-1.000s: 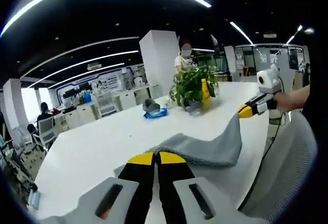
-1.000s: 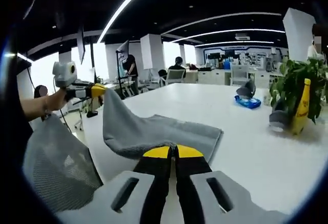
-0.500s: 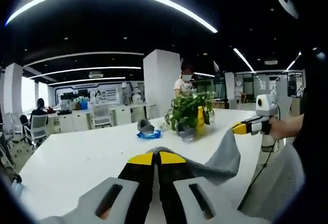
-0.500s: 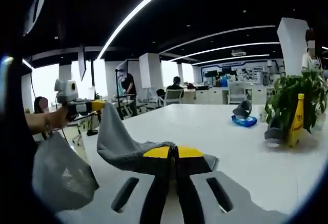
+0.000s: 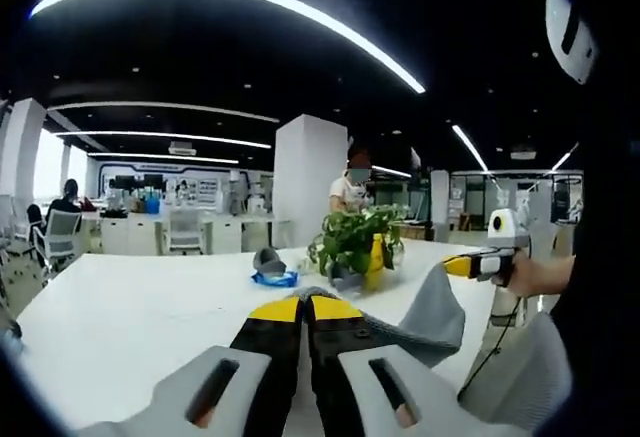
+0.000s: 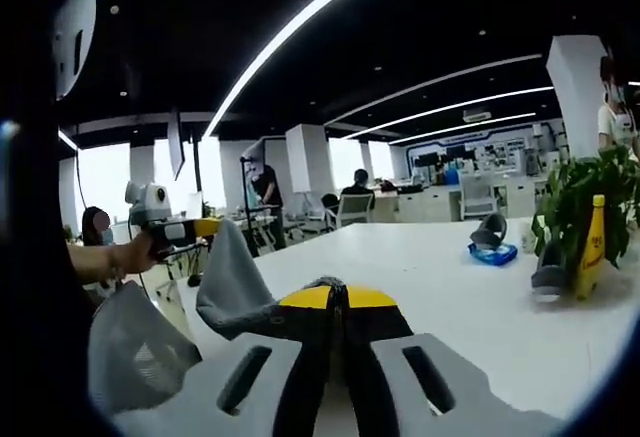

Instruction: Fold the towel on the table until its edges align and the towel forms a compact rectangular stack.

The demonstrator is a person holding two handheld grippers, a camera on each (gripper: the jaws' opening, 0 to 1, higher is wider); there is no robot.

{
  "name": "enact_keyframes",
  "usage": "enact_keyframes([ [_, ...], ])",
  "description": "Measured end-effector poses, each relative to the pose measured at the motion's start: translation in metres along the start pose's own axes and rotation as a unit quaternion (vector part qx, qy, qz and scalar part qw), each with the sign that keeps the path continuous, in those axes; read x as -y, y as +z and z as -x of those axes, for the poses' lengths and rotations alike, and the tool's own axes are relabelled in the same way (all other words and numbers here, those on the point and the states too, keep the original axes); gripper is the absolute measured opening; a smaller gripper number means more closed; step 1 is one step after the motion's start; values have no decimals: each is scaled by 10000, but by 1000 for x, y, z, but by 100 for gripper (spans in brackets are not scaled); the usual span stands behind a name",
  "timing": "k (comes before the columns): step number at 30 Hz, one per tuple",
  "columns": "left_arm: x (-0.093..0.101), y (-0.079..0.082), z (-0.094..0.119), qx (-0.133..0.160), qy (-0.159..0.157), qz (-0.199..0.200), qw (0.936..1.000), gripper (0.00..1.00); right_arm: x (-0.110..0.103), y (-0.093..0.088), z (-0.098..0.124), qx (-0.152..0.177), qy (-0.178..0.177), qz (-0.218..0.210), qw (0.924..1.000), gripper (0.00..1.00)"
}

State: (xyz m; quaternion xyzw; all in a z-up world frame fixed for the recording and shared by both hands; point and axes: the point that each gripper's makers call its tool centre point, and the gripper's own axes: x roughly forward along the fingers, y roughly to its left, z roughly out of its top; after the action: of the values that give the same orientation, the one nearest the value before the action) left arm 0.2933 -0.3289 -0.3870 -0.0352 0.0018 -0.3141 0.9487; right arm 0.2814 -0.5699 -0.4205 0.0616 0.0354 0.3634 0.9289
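Note:
A grey towel (image 5: 425, 309) hangs lifted between my two grippers above the white table (image 5: 140, 307). My left gripper (image 5: 304, 307) is shut on one corner of it, the cloth bunched right behind its yellow tips. In the left gripper view the right gripper (image 5: 455, 265) comes in from the right, pinching the other corner. The right gripper view shows my right gripper (image 6: 340, 297) shut on the towel (image 6: 235, 292), with the left gripper (image 6: 205, 227) at the left holding the far corner up.
A potted plant (image 5: 355, 242) with a yellow bottle (image 6: 592, 247) stands on the table beside a grey and blue object (image 5: 270, 267). A grey mesh chair back (image 6: 135, 357) stands at the table's near edge. People and desks fill the office behind.
Both grippers have risen with the towel, so less of it rests on the table and it sags between them. Both views have tilted upward toward the ceiling.

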Motion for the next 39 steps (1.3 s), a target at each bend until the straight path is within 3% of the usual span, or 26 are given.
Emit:
enact_keyframes([
  [4, 0, 15, 5, 375, -58, 393, 9985, 2, -1, 9, 3, 162, 29, -95, 9998, 0],
  [15, -1, 21, 12, 568, -93, 596, 9966, 2, -1, 15, 5, 328, 24, -218, 9992, 0],
  [23, -14, 0, 16, 281, 261, 710, 9967, 2, 7, -2, 7, 77, -122, -348, 9993, 0],
  [31, -40, -24, 22, -22, 889, 979, 9912, 2, 29, -15, 7, 1, -440, -723, 9964, 0],
  [35, -49, -29, 26, -101, 1087, 1055, 9884, 2, 40, -19, 9, 26, -557, -911, 9943, 0],
  [39, -52, -42, 26, -373, 1222, 1067, 9860, 2, 41, -26, 6, -89, -616, -908, 9939, 0],
])
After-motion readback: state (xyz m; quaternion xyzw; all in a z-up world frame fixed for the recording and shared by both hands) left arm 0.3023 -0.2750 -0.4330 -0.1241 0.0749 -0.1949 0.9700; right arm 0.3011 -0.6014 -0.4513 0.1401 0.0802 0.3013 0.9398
